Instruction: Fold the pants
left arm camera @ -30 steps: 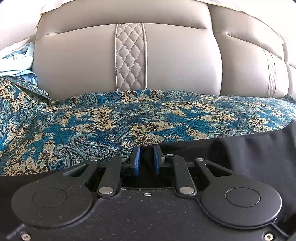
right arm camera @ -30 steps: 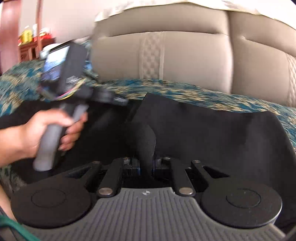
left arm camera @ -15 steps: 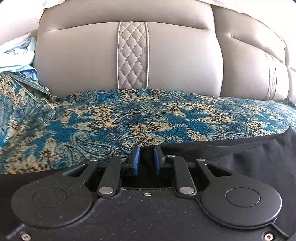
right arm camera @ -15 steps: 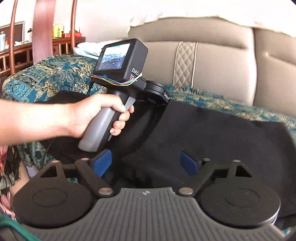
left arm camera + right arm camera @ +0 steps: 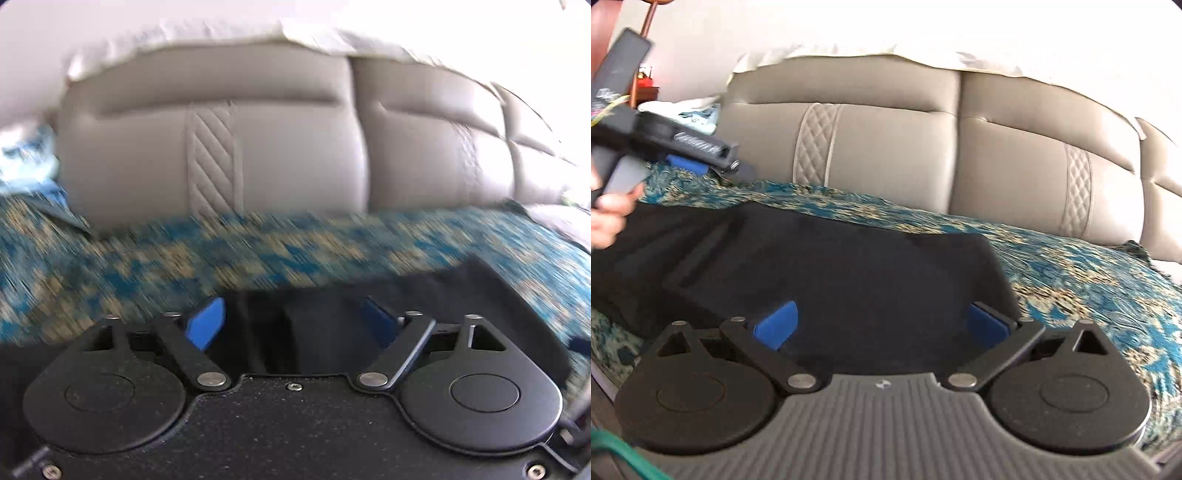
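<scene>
The black pants (image 5: pixel 827 266) lie folded on the blue paisley sofa cover (image 5: pixel 1089 280), also seen in the blurred left wrist view (image 5: pixel 406 310). My right gripper (image 5: pixel 882 325) is open and empty, just above the near edge of the pants. My left gripper (image 5: pixel 295 325) is open and empty over the pants' far edge. In the right wrist view the left gripper (image 5: pixel 701 162) is held in a hand at the far left, raised above the cloth.
The grey leather sofa backrest (image 5: pixel 886 147) rises behind the seat. Light blue clothes (image 5: pixel 26 162) lie at the left end. A wooden cabinet (image 5: pixel 646 88) stands far left. The paisley cover (image 5: pixel 184 266) spreads beyond the pants.
My left gripper has opened and let go of the pants, then lifted away. My right gripper, opened half a second ago, has drawn back to the right. The pants now lie flat.
</scene>
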